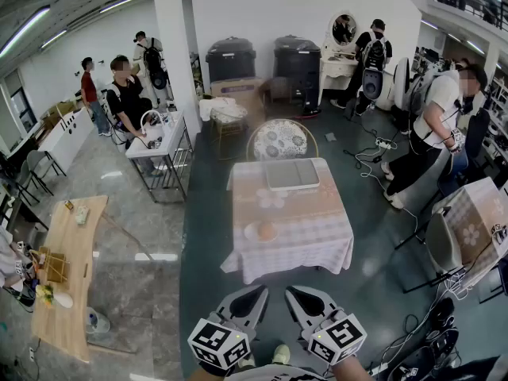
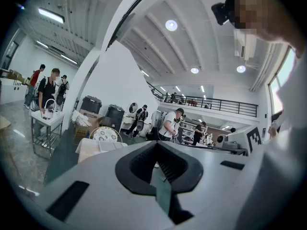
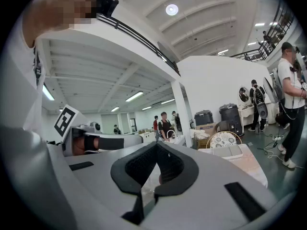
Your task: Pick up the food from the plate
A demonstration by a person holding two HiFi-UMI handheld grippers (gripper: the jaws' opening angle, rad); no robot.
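Observation:
A round orange-brown piece of food (image 1: 267, 230) lies on a small white plate (image 1: 252, 232) at the near left of a table with a checked cloth (image 1: 317, 228). A grey tray (image 1: 291, 173) sits at the table's far side. Both grippers are held low, well short of the table and side by side. The left gripper (image 1: 261, 291) and the right gripper (image 1: 291, 291) are shut, with nothing between their jaws. In the left gripper view the left gripper (image 2: 156, 143) points over the table's cloth (image 2: 88, 148). In the right gripper view the right gripper (image 3: 157, 144) hides the plate; the tray (image 3: 229, 151) shows.
A round-backed chair (image 1: 280, 140) stands behind the table. A long wooden table (image 1: 67, 276) is at the left, a white work table (image 1: 159, 141) beyond it. Another cloth-covered table (image 1: 476, 213), a chair and floor cables (image 1: 373, 153) are at the right. Several people stand around.

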